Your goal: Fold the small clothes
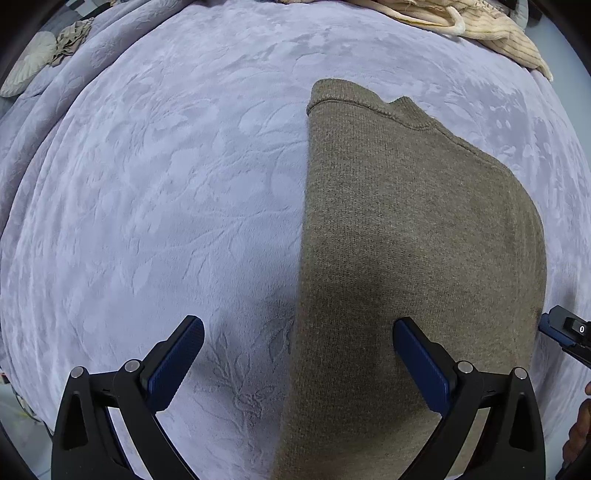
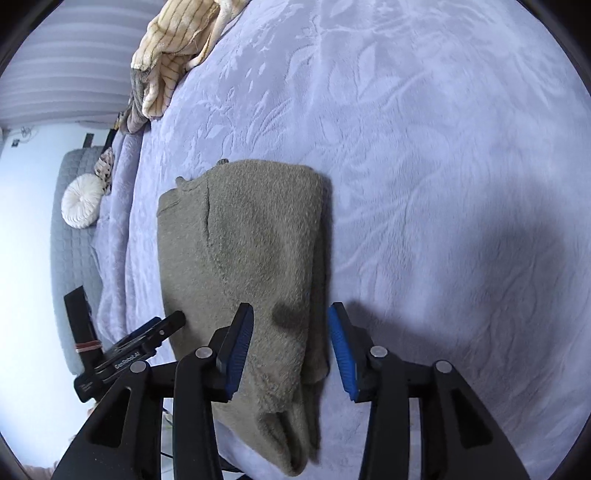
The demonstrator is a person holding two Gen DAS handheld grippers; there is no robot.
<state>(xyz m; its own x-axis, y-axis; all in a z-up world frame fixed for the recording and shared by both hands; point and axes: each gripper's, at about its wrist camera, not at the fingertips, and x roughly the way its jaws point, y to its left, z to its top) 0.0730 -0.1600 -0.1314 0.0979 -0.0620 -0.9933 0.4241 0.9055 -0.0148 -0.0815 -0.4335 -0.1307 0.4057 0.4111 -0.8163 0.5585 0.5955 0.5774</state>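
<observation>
An olive-brown knit sweater lies folded lengthwise on the lavender bedspread, its collar at the far end. My left gripper is open above the sweater's left folded edge, one finger over the blanket, one over the knit. It holds nothing. In the right wrist view the sweater lies as a long strip with its hem near me. My right gripper is open over the sweater's right edge near the hem. The left gripper shows at that view's left, and the right gripper's tip at the left view's right edge.
A cream ribbed garment lies piled at the far edge of the bed; it also shows in the right wrist view. A round white cushion and a grey quilted surface are beside the bed. The bed edge is close to me.
</observation>
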